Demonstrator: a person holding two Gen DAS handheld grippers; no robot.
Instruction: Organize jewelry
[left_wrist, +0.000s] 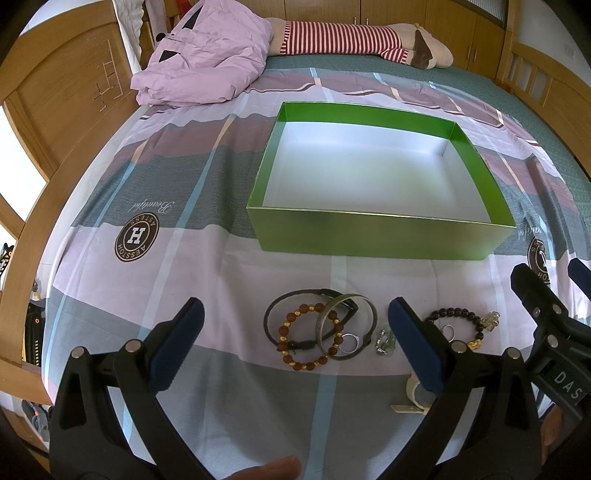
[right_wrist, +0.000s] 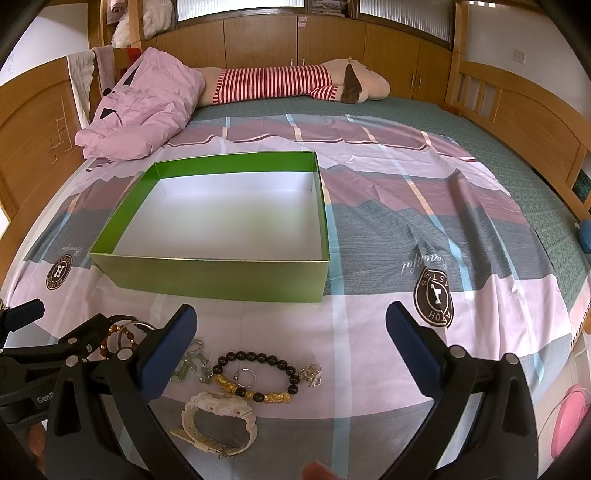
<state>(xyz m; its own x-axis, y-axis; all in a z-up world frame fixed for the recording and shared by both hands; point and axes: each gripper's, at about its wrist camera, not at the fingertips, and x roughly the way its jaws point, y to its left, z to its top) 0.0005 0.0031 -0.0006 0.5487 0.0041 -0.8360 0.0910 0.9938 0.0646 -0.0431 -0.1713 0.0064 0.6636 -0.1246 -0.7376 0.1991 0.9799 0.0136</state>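
Bed (right_wrist: 461, 177): lying under a plaid sheet printed with round badges; wooden boards are rising at both ends.
Lilac quilt (right_wrist: 144, 107): sitting bunched at the far left corner, touching the striped plush toy (right_wrist: 295, 83), which is stretching its long axis across the far edge of the bed.
Green box (left_wrist: 373, 232): standing open-topped on the sheet, long axis running left to right in both wrist views, near wall facing the grippers. White floor showing bare; nothing is lying inside.
Left gripper (left_wrist: 295, 325): hovering low over the sheet with jaws spread wide, holding nothing, fingers pointing toward the box.
Right gripper (right_wrist: 291, 325): likewise spread wide and holding nothing, pointing past the box's right corner.
Jewelry group, left: lying just in front of the box's near wall, between the left gripper's fingers. Dark cord bracelet (left_wrist: 271, 314), amber bead bracelet (left_wrist: 291, 360) and metal bangle (left_wrist: 364, 306) are overlapping one another; the bangle is tilting up on its edge. A small ring (left_wrist: 351, 341) is resting inside the bangle.
Jewelry group, right: black bead bracelet (right_wrist: 258, 358) with gold charms is lying flat, long axis left to right, a thin ring (right_wrist: 245, 376) sitting inside its loop and a clear charm (right_wrist: 312, 373) touching its right end.
White watch (right_wrist: 218, 421): lying on its side nearest the camera, strap curling into a loop.
Green bead piece (right_wrist: 188, 369): lying just left of the black bracelet, partly hidden by the gripper finger.
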